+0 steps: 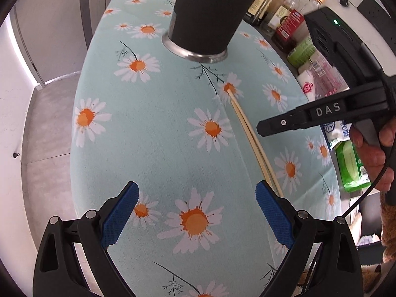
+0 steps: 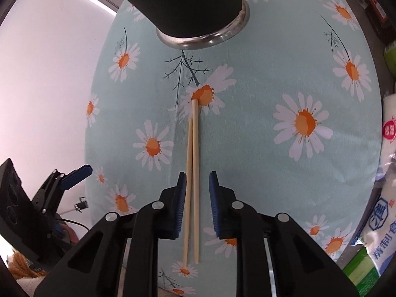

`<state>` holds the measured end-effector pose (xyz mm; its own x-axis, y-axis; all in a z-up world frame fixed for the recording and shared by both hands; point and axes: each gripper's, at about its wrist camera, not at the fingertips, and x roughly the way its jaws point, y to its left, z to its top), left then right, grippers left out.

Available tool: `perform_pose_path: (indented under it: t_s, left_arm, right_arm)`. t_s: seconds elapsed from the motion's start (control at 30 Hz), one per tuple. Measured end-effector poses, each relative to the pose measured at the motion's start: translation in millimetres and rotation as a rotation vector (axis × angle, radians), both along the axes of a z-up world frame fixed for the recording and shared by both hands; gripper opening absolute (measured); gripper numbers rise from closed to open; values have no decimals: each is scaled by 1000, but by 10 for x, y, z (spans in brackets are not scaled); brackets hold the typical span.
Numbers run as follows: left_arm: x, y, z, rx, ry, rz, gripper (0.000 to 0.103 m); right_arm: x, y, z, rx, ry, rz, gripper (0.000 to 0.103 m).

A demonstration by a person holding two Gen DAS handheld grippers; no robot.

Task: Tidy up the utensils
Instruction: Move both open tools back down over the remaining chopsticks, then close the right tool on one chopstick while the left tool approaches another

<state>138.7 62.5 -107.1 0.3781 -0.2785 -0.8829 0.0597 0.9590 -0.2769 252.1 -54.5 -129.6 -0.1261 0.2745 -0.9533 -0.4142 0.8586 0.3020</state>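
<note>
Pair of pale wooden chopsticks [image 2: 192, 173] lying flat on the daisy-print tablecloth [image 2: 259, 168], far tips together on an orange flower centre just short of the black utensil holder [image 2: 198, 7] with the steel base ring, near ends splayed slightly apart toward the camera. Long axis running straight along the pointing line of the right gripper [image 2: 196, 198], shafts passing lengthwise between its two blue pads [image 2: 182, 205]. Jaws narrowed to a slim gap around the pair; left pad apparently just touching the left stick, right pad standing a little clear of the right stick, so no firm pinch yet evident. Grip point, by judgement, on the near half of the sticks, well behind the tips. Left gripper [image 1: 196, 210] spread wide and empty over bare cloth, the chopsticks off to its right, near ends just beside its right pad, outside the gap. Right gripper therefore the nearer and the better aligned of the two. Holder lying straight ahead beyond the far tips, so the coming lift likely to need the pair closed fully, raised, and swung tip-down toward the holder mouth, which is out of view.
</note>
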Motion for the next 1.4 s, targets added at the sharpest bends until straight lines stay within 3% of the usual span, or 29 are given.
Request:
perform_pose_path:
  t_s: [0.5,0.83,1.03,1.3,1.4]
  left_arm:
    - [50,90,-13,-26,19,-12,92]
    - [83,-13,-55,13,32,-13,92]
    - [89,-62,-11,12,63,-9,92]
    - [223,-169,26,-63,151,66,91]
    - [311,-248,15,-60,201,87,84]
  right_arm:
    - [102,224,-127,-94,-2,23,9]
    - [170,472,-128,-205,-37,48,4]
    - [180,356,-132,-146,-24,39,5]
    - [104,-168,25,-6,-20,-23,6]
    - [117,-344,91,22,-54,-48,6]
